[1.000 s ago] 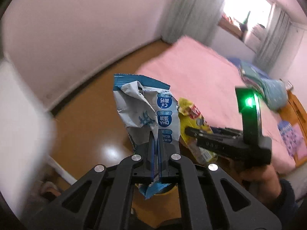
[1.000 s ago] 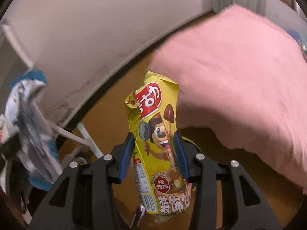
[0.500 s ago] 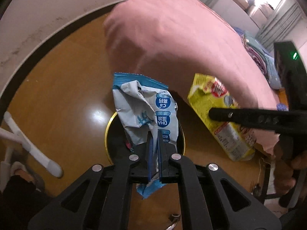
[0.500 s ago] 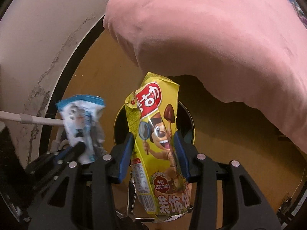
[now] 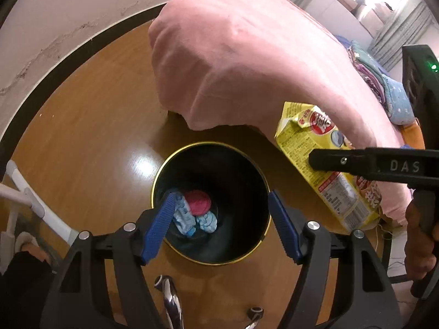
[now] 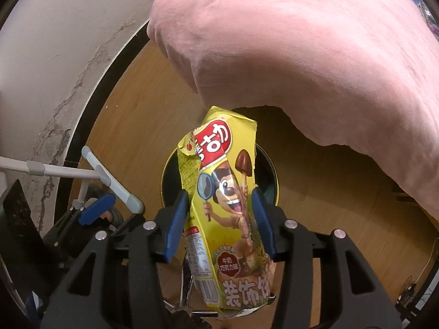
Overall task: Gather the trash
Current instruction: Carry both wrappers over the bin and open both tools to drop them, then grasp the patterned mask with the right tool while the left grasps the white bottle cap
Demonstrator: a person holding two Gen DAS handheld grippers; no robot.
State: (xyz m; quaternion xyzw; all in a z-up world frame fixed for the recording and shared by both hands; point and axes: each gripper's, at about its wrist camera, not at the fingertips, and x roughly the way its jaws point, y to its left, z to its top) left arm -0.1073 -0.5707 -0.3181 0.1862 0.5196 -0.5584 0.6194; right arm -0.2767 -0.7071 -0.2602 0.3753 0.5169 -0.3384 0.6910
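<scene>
A black trash bin with a gold rim [image 5: 263, 181] stands on the wooden floor. At its bottom lie the crumpled blue and white wrapper [image 5: 189, 218] and a round red piece [image 5: 198, 202]. My left gripper [image 5: 221, 226] is open and empty, right above the bin. My right gripper [image 6: 219, 218] is shut on a yellow snack box [image 6: 223, 194], held above the bin's rim [image 6: 164, 170]. The box also shows in the left wrist view [image 5: 326, 175], to the right of the bin.
A bed with a pink cover [image 5: 247, 63] overhangs the floor just behind the bin. A white metal frame [image 5: 35, 205] stands at the left by the wall. Wooden floor [image 5: 96, 137] lies around the bin.
My left gripper opened and the blue and white wrapper dropped into the bin. Both grippers now point more steeply down at the bin. The right gripper keeps its hold on the yellow box.
</scene>
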